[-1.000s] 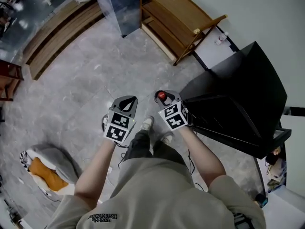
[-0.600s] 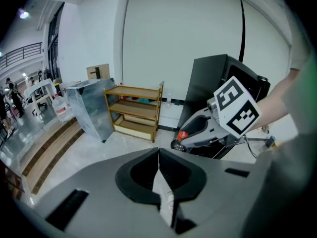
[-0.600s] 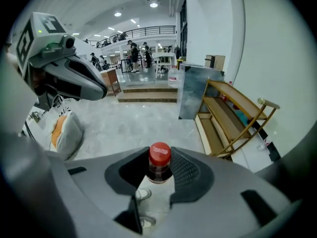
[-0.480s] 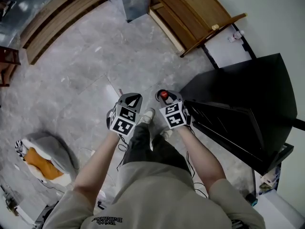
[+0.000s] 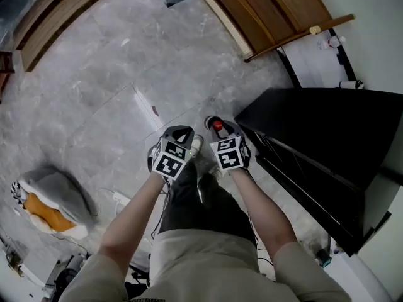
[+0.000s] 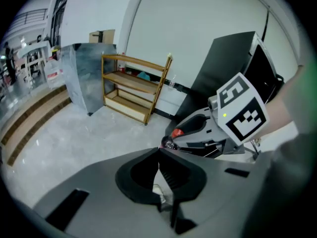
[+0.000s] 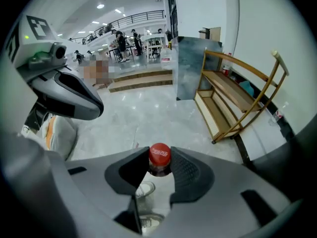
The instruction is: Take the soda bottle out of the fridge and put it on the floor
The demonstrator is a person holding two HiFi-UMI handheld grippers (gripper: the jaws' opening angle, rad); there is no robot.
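Note:
The soda bottle hangs by its neck in my right gripper, whose pads are shut just below the red cap. In the head view the cap shows at the right gripper's tip, above the grey floor and just left of the black fridge. The bottle's body is hidden under the gripper. My left gripper hovers close beside it on the left. Its jaws meet with nothing between them. From the left gripper view the right gripper and the cap lie just ahead.
A wooden shelf rack stands against the far wall beyond the fridge. Wooden steps run along the far left. A grey and orange bag lies at the left. The person's shoes are below the grippers.
Both grippers have drawn closer together, the left one shifting right toward the bottle. The view has swung so the fridge fills more of the right side. The bottle stays gripped.

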